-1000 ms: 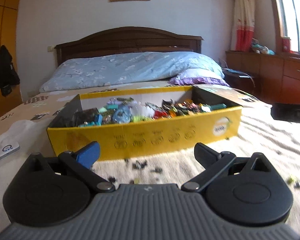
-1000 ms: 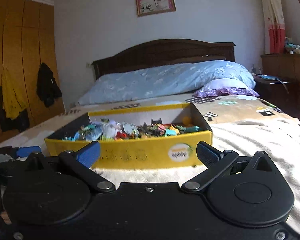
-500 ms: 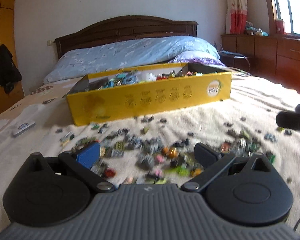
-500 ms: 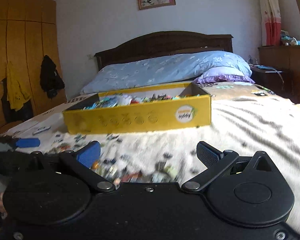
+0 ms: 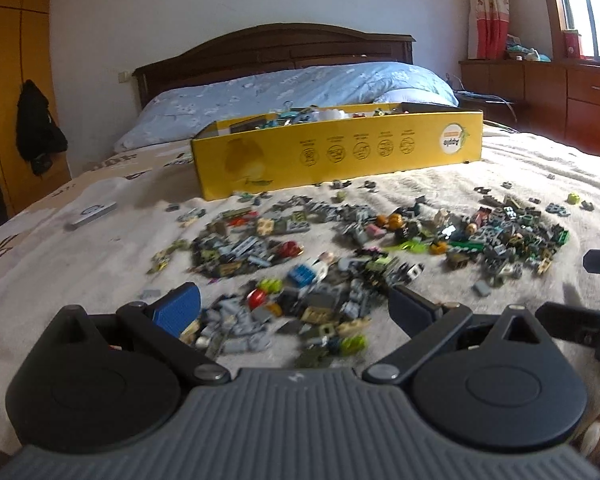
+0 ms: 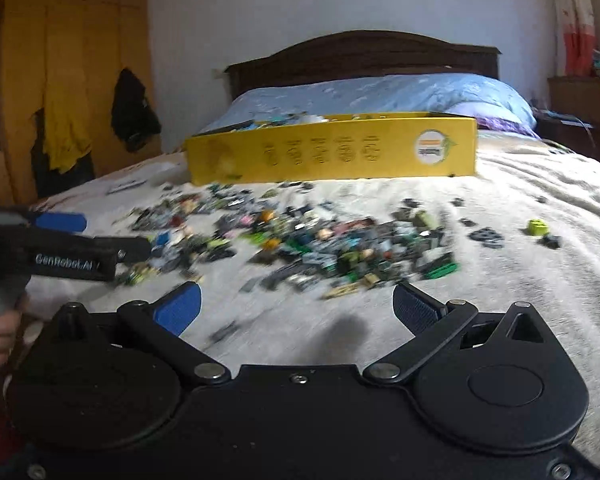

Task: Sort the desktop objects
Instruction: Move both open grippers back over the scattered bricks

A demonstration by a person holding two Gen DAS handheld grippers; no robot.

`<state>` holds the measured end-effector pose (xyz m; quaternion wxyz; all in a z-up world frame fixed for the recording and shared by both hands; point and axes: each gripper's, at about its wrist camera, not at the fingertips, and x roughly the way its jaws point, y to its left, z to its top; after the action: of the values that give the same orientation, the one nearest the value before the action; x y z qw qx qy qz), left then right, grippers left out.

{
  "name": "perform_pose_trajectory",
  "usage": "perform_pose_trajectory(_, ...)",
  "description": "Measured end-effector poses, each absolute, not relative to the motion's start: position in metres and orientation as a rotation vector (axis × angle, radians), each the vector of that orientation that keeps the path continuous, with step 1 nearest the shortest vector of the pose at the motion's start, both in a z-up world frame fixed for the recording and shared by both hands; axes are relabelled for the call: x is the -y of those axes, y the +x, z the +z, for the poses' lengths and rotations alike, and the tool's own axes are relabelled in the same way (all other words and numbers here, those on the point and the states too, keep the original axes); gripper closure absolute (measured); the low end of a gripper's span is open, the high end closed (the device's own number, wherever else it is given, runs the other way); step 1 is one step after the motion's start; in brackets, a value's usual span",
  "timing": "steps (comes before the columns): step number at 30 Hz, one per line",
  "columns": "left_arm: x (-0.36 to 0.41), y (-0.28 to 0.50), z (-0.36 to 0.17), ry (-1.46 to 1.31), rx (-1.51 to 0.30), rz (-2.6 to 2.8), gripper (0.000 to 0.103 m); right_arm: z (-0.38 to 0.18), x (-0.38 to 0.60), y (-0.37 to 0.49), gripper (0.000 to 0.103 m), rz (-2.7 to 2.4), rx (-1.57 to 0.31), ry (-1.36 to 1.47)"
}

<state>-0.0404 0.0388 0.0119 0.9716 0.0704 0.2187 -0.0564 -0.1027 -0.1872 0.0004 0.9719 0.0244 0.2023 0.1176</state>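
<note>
Bricks before yellow "Apple" box.

My work surface: bed, cream textured cover. Yellow cardboard box sits mid-bed, small pieces heaped inside. In front of it, wide scatter of small toy bricks straight on cover. Lone lime brick off right. Grey remote at left. Blue quilt at headboard end

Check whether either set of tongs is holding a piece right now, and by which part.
Nothing is held. The left tongs and right tongs both stand open and empty above the scattered toy bricks on the bed, in front of the yellow box.
</note>
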Motion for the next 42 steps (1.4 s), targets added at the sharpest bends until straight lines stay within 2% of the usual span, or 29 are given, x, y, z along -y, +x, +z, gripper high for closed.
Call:
perform_pose_trajectory(8,-0.067,-0.044,0.001,0.14,-0.406,-0.049,0.0,-0.011,0.158,-0.101,0.0,0.258,-0.376,0.009)
perform_pose_trajectory(21,-0.116,0.0,0.003,-0.034,-0.391,0.062,0.0,-0.01,0.15,-0.082,0.0,0.268,-0.357,0.084)
perform_pose_trajectory(27,-0.118,0.022,-0.003,0.002,-0.404,0.168,0.0,-0.009,0.15,-0.076,0.0,0.257,-0.355,0.123)
perform_pose_trajectory(36,-0.146,-0.006,-0.015,0.007,-0.489,0.188,0.0,-0.009,0.172,-0.067,0.0,0.223,-0.387,0.261)
perform_pose_trajectory(42,-0.142,-0.018,-0.008,0.044,-0.492,0.161,0.0,-0.011,0.157,-0.08,0.0,0.217,-0.376,0.166)
